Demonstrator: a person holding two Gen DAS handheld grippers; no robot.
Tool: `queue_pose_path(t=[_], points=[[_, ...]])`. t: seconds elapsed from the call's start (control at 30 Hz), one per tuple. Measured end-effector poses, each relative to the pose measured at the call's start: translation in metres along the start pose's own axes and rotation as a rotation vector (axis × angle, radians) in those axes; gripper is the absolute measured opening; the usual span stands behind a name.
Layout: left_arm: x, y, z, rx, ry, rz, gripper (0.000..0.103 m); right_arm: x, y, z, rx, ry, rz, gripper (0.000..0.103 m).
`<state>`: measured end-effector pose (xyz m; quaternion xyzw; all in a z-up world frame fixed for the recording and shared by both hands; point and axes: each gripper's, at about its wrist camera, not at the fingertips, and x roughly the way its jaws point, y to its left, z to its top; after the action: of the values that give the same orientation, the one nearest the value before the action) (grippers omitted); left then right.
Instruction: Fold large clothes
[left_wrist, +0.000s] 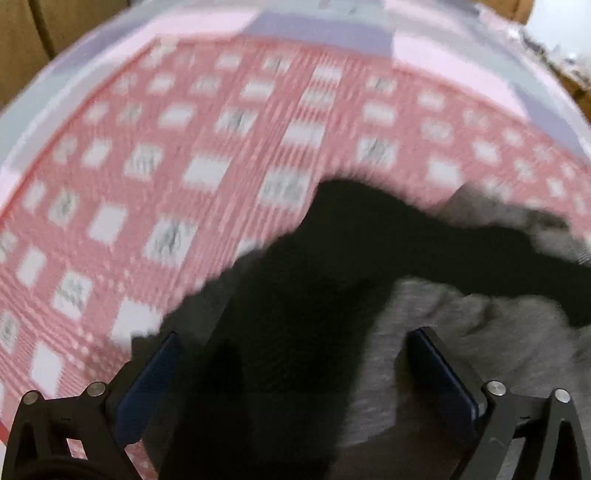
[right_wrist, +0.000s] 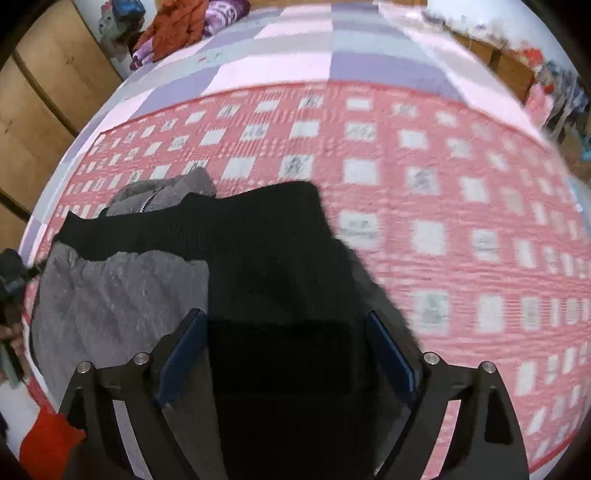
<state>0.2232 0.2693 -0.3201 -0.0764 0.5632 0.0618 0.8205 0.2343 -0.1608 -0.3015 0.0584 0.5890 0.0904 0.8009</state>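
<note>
Pink checked blanket over pastel patchwork bedsheet; orange jacket beyond.

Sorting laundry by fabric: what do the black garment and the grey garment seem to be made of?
The black garment looks like a ribbed knit, matte, with fine parallel ridges across it. The grey garment looks like a fleece or brushed jersey, soft and mottled, with a zip near its collar. Blur leaves both uncertain.

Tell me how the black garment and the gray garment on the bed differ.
The black garment is a dark, ribbed-looking knit; the gray garment is a lighter, fuzzy fabric. The black garment lies on top, one part stretched across the gray garment, which sits underneath and shows on the left in the right wrist view. Only the gray garment shows a zipper. Both rest on the pink checked blanket.
</note>
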Motion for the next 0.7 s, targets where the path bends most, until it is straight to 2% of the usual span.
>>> queue_pose_path(t=[0.03,0.1,0.17,0.2,0.23,0.27,0.33,0.37,0.43,0.47,0.53,0.57,0.6,0.63,0.67,0.7], points=[[0.012,0.006,-0.005,-0.037,0.043,-0.031,0.103,0.008,0.000,0.002,0.010,0.021,0.014,0.090],[0.018,0.012,-0.010,-0.079,0.050,-0.071,0.099,0.019,0.005,0.004,0.015,0.022,0.043,0.089],[0.012,0.008,-0.009,-0.046,0.013,-0.094,0.069,0.016,0.013,0.004,-0.018,-0.013,0.062,0.071],[0.006,0.007,-0.009,-0.027,-0.004,-0.107,0.061,0.014,0.016,0.004,-0.034,-0.029,0.063,0.060],[-0.001,0.008,-0.009,-0.021,-0.022,-0.119,0.046,0.010,0.022,0.004,-0.063,-0.053,0.056,0.051],[-0.008,0.012,-0.009,-0.025,-0.038,-0.141,0.033,0.008,0.027,0.004,-0.080,-0.068,0.047,0.049],[-0.026,0.026,-0.011,-0.055,-0.079,-0.175,0.025,0.004,0.033,0.006,-0.100,-0.096,0.034,0.038],[-0.037,0.032,-0.013,-0.054,-0.115,-0.164,0.025,-0.003,0.038,0.008,-0.115,-0.132,0.030,0.037],[-0.049,0.037,-0.017,-0.030,-0.158,-0.124,0.025,-0.014,0.046,0.013,-0.148,-0.187,0.021,0.025],[-0.051,0.038,-0.021,-0.023,-0.172,-0.103,0.025,-0.022,0.053,0.016,-0.172,-0.234,0.016,0.022],[-0.041,0.046,-0.029,-0.055,-0.162,-0.076,0.027,-0.024,0.055,0.020,-0.174,-0.265,0.015,0.022],[-0.032,0.049,-0.032,-0.077,-0.147,-0.076,0.031,-0.017,0.052,0.022,-0.170,-0.249,0.000,0.022],[-0.016,0.051,-0.035,-0.095,-0.111,-0.063,0.038,-0.003,0.044,0.023,-0.160,-0.193,-0.033,0.022],[0.001,0.051,-0.036,-0.118,-0.051,-0.057,0.049,0.018,0.032,0.024,-0.128,-0.101,-0.046,0.022],[0.010,0.050,-0.035,-0.141,-0.021,-0.058,0.052,0.031,0.020,0.025,-0.086,-0.042,-0.031,0.022],[0.011,0.045,-0.028,-0.147,-0.013,-0.041,0.053,0.035,0.013,0.025,-0.054,-0.035,-0.020,0.023]])
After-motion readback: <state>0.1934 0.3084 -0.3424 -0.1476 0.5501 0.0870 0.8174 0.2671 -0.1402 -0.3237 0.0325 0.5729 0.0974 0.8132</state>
